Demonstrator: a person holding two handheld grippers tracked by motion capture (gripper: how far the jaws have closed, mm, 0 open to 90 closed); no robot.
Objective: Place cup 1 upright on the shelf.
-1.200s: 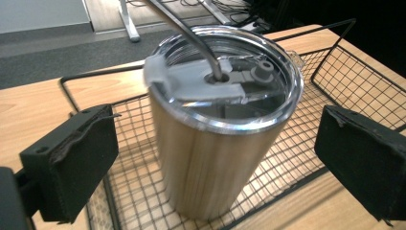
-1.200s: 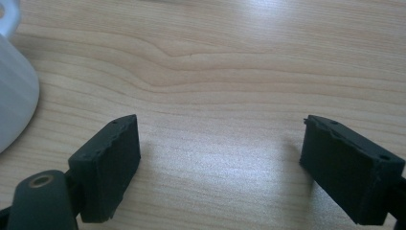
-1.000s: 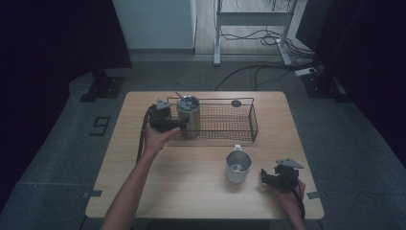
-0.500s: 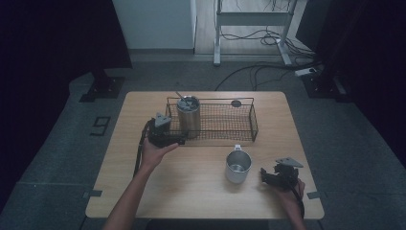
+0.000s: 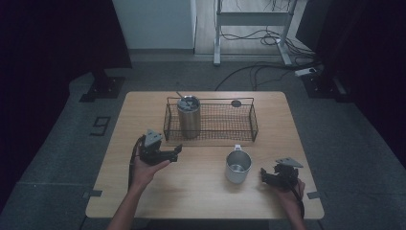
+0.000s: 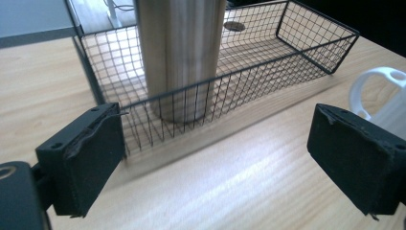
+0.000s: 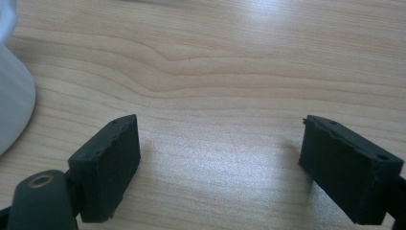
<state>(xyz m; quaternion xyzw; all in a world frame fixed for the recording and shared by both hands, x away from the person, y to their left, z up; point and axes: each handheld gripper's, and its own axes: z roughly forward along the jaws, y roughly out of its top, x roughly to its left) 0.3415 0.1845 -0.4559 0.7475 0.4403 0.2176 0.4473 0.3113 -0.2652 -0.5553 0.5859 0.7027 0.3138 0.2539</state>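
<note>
1. Left gripper (image 5: 173, 154) hovers low over the table (image 5: 143, 115), just in front of the basket's near left corner, jaws wide apart with nothing between them; they have just been closing.
2. In the left gripper view its jaws frame bare wood, with the basket wall just ahead.
3. Tumbler (image 5: 188, 116) stands upright in the left end of the wire basket (image 5: 249, 125), long axis vertical, mouth up, close behind the near wall (image 6: 201, 103).
4. Right gripper (image 5: 266, 176) rests at the table's near right, pointing left toward the mug (image 5: 238, 166); its jaws stand apart over bare wood, holding nothing.
5. The mug stands upright, mouth up, handle (image 5: 237, 148) toward the basket, just beside the right gripper and apart from it.
6. A small dark disc (image 5: 236, 103) lies near the basket's far wall; whether inside or behind it I cannot tell.
7. Open wood lies between the two grippers and along the near edge; the basket's right part is free.
</note>
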